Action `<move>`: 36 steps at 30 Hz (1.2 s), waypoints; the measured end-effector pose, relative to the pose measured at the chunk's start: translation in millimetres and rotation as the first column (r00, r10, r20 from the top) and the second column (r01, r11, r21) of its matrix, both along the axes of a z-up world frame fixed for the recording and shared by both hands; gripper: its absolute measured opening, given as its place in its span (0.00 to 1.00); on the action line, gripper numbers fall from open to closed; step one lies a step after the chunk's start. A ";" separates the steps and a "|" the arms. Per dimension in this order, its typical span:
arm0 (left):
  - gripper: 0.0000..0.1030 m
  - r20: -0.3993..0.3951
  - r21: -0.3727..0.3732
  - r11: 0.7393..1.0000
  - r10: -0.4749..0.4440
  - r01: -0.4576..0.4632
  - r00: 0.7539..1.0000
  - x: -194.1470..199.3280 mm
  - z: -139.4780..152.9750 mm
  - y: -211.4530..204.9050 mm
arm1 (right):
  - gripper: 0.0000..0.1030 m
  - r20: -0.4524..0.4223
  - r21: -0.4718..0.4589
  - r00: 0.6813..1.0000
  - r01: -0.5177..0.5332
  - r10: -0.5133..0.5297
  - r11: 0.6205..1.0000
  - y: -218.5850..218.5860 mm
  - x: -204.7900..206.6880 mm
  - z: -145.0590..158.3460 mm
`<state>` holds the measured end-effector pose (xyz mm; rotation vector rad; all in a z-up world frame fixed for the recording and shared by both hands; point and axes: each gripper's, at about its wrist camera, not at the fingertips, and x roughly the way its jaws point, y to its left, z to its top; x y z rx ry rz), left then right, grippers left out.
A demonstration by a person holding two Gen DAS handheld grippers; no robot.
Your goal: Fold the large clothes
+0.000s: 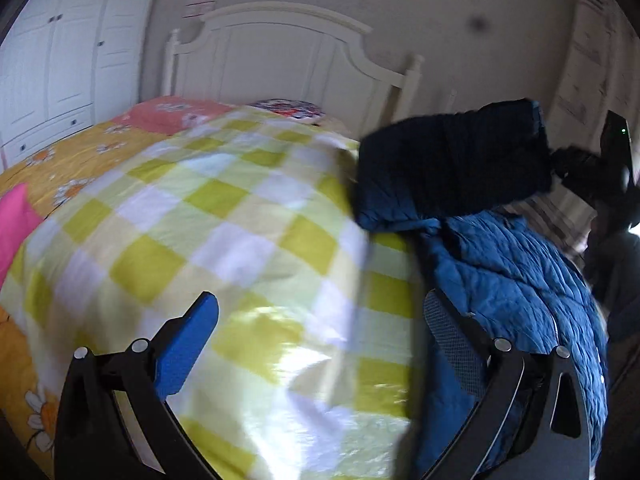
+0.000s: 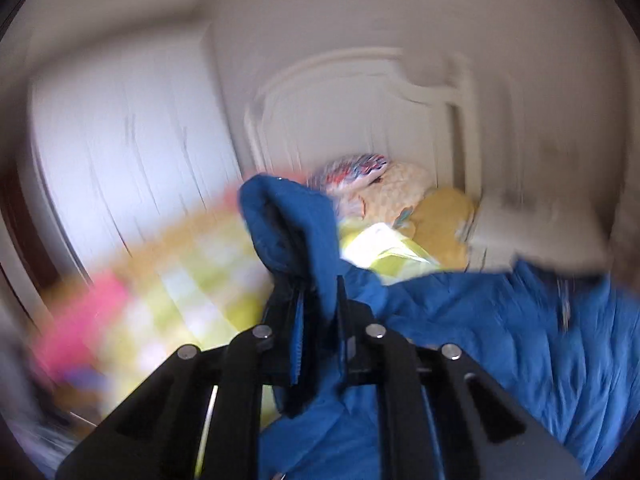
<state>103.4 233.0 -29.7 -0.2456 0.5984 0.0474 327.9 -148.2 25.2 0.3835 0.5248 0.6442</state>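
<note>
A blue quilted jacket (image 1: 512, 264) lies on the right side of the bed, over a yellow and white checked quilt (image 1: 224, 216). My left gripper (image 1: 320, 320) is open and empty above the quilt, with the jacket beside its right finger. My right gripper (image 2: 316, 300) is shut on a fold of the blue jacket (image 2: 296, 224) at its zipper edge and holds it lifted above the bed. The right gripper (image 1: 600, 176) also shows in the left wrist view, holding a dark raised part of the jacket. The right wrist view is blurred by motion.
A white headboard (image 1: 280, 52) stands at the far end of the bed. A white wardrobe (image 1: 60, 60) is on the left. Pillows (image 2: 384, 188) lie near the headboard. A pink cloth (image 1: 16, 220) lies at the left edge of the bed.
</note>
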 end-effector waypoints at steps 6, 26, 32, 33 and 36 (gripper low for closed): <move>0.96 -0.017 0.039 0.986 -0.162 0.163 0.987 34.0 1.5 -67.4 | 0.65 -0.271 0.296 0.904 0.406 -0.331 0.865 -220.8 -1.2 -44.4; 0.96 -0.159 0.071 0.980 -0.171 0.184 0.972 250.4 -3.3 -215.0 | 0.23 -0.324 -0.110 0.828 0.447 -0.458 0.888 -239.8 -12.5 -145.4; 0.96 -0.161 0.106 0.979 -0.156 0.174 0.975 267.2 -21.4 -229.3 | 0.19 -0.275 -0.075 0.838 0.471 -0.472 0.879 -251.3 -45.2 -113.6; 0.96 -0.151 0.121 0.977 -0.157 0.176 0.976 268.1 -19.1 -229.9 | 0.23 -0.300 -0.109 0.823 0.473 -0.482 0.874 -252.8 -45.3 -119.2; 0.96 -0.150 0.142 0.972 -0.168 0.189 0.974 274.3 -11.6 -225.5 | 0.50 -0.313 -0.232 0.767 0.511 -0.561 0.828 -257.3 -46.0 -125.8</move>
